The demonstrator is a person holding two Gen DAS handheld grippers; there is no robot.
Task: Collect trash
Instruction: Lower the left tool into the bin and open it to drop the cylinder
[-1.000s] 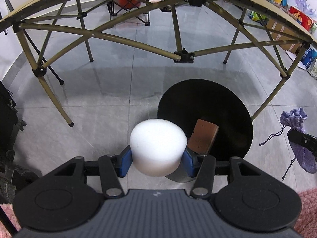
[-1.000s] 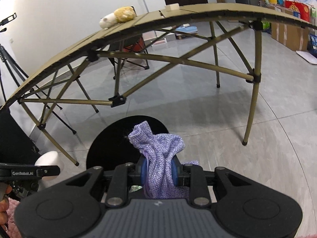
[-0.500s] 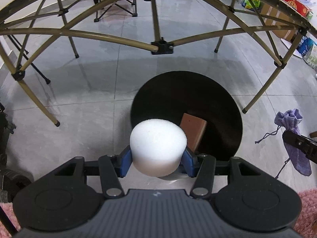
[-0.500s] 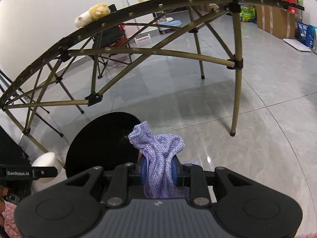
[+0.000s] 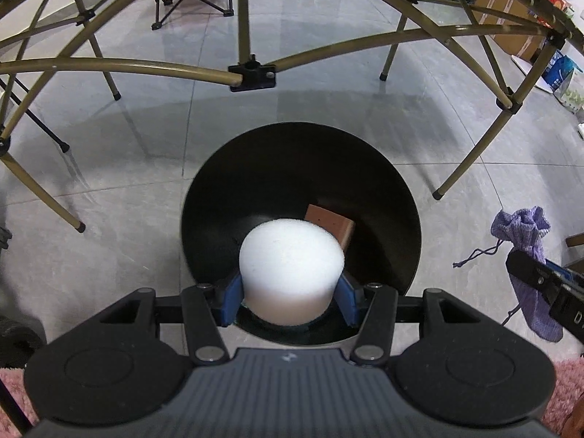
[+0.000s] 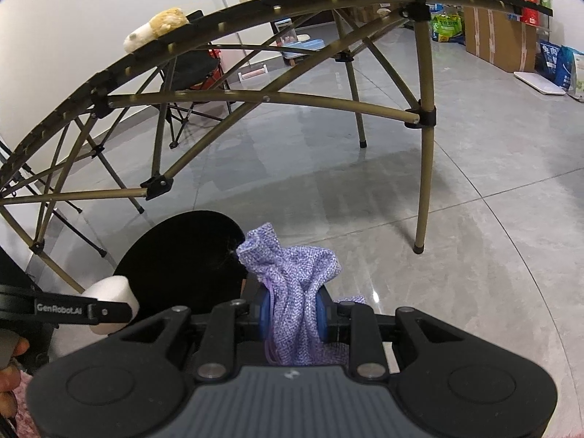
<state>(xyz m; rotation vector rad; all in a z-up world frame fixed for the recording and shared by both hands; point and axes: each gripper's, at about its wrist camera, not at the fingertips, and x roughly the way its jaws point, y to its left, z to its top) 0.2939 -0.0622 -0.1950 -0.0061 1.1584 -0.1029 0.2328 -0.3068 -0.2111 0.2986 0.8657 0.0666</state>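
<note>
**Holding two pieces of trash at the bin**

Gripping a white foam block (image 5: 291,268), our left gripper (image 5: 290,294) has its blue pads pressed on both sides, right over the open black bin (image 5: 383,182). We see a brown block (image 5: 330,224) lying inside the bin, behind the foam. Our right gripper (image 6: 294,315) has its jaws narrow, pinched on a purple cloth pouch (image 6: 292,277), which sits just beside the bin's rim, over the grey tiled floor (image 6: 456,200). A folding table frame (image 5: 252,75) arches above.
</note>
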